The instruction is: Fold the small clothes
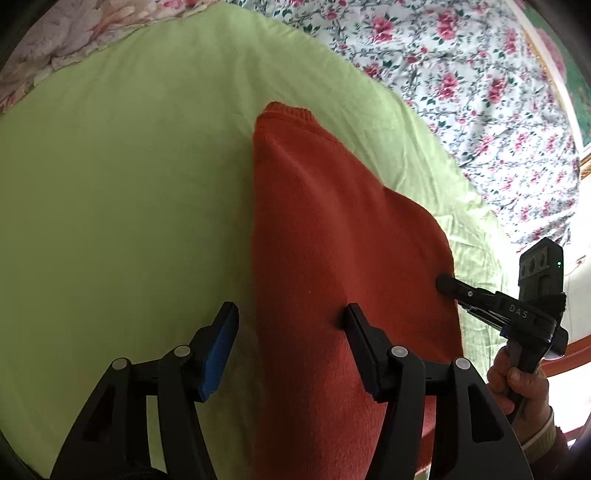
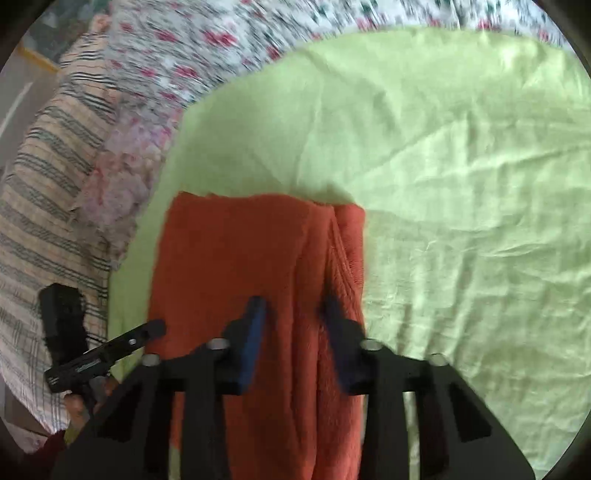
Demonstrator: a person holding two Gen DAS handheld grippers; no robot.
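Observation:
A rust-orange knit garment (image 1: 332, 258) lies folded into a long strip on a light green sheet (image 1: 129, 203); it also shows in the right wrist view (image 2: 240, 258), with a ribbed fold along its right side. My left gripper (image 1: 291, 314) is open, its fingers straddling the garment's left edge, holding nothing. My right gripper (image 2: 295, 306) is open just above the garment's near part, empty. The right gripper (image 1: 447, 284) shows in the left wrist view at the garment's right edge. The left gripper (image 2: 155, 328) shows in the right wrist view at the garment's left edge.
A floral bedsheet (image 1: 461, 81) lies beyond the green sheet (image 2: 461, 184). A striped beige cloth (image 2: 48, 206) lies at the left in the right wrist view. A pale floral quilt (image 1: 62, 33) lies at the far left in the left wrist view.

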